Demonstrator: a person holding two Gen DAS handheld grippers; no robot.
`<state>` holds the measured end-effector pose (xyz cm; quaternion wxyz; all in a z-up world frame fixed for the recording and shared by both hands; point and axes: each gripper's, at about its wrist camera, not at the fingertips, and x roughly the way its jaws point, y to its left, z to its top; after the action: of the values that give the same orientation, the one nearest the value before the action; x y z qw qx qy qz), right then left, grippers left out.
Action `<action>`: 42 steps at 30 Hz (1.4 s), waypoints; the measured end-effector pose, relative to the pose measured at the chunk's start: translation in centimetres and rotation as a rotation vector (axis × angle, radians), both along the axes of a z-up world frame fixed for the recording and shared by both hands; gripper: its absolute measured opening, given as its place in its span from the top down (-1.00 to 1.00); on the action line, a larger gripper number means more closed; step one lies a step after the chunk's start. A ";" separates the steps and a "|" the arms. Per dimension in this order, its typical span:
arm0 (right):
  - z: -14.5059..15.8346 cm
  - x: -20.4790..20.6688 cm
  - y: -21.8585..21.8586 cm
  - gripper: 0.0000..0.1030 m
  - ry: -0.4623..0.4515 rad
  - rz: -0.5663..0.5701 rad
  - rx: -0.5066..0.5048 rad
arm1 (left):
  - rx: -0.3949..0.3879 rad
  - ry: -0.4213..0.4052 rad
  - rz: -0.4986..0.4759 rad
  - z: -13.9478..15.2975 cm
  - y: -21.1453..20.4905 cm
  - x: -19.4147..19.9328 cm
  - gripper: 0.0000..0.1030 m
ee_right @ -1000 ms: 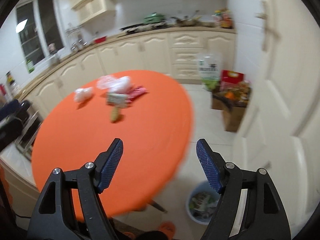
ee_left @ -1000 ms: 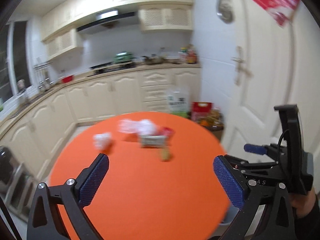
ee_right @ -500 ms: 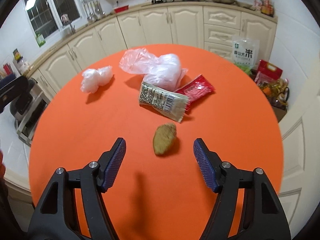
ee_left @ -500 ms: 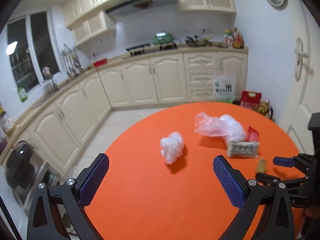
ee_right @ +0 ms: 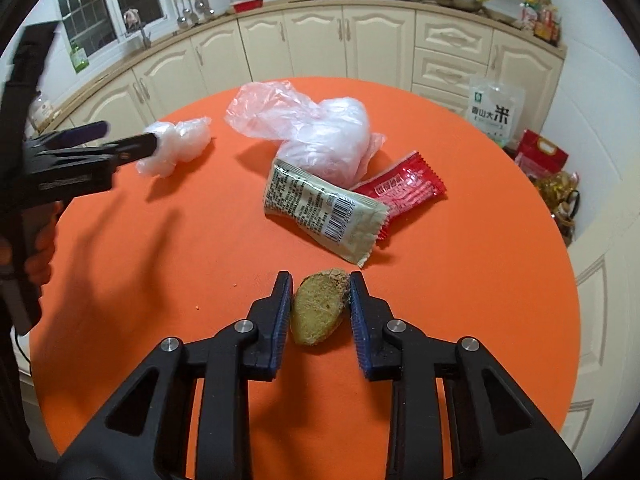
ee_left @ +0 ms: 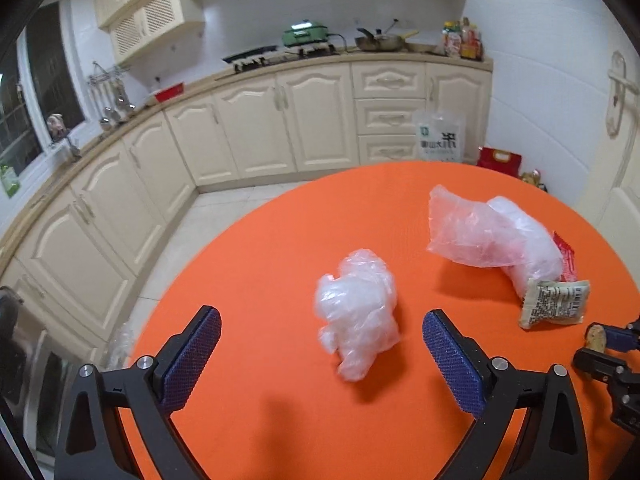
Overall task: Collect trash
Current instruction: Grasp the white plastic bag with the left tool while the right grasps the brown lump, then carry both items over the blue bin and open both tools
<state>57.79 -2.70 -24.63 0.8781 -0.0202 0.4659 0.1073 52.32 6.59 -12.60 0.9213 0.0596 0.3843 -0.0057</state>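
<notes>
right gripper [ee_right: 318,306]: jaws narrowed around the brown food scrap [ee_right: 319,307], pads at or almost at its sides; firm clamp not confirmed.
left gripper [ee_left: 320,354]: jaws wide apart, crumpled plastic wad [ee_left: 357,312] lying between and just ahead of them.
rest of trash: big plastic bag [ee_right: 308,130], grey wrapper [ee_right: 320,210], red wrapper [ee_right: 402,188], clustered mid orange table [ee_right: 460,280].
doing it well: squeeze the scrap gently across its width so it doesn't crumble; lift straight up. left goes lower, centred on the wad, before closing.

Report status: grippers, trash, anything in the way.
Right gripper closed around food scrap. Left gripper open, facing small bag. Wrappers and big bag beyond; nothing blocking.
</notes>
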 end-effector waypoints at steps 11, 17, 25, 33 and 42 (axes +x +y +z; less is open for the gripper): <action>0.4 0.0 -1.4 0.50 -0.028 -0.005 0.093 | -0.089 0.125 -0.022 -0.4 2.6 6.5 0.28; 1.2 -0.9 -2.4 0.50 -0.049 -0.028 0.108 | -0.092 0.044 -0.018 2.4 3.5 4.7 0.32; 2.6 -4.7 -6.6 0.50 -0.103 -0.081 0.162 | -0.097 -0.054 -0.076 5.9 -0.4 -3.5 0.32; 3.3 -10.9 -13.9 0.50 -0.190 -0.172 0.132 | -0.131 -0.111 -0.251 8.4 -8.2 -10.6 0.32; -0.4 -17.4 -23.6 0.50 -0.176 -0.338 0.076 | -0.145 -0.054 -0.475 6.0 -17.7 -16.9 0.32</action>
<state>40.39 -26.26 -25.00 0.9210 0.0823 0.3798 -0.0261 35.43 -11.06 -6.64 0.9059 0.0819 0.3333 -0.2479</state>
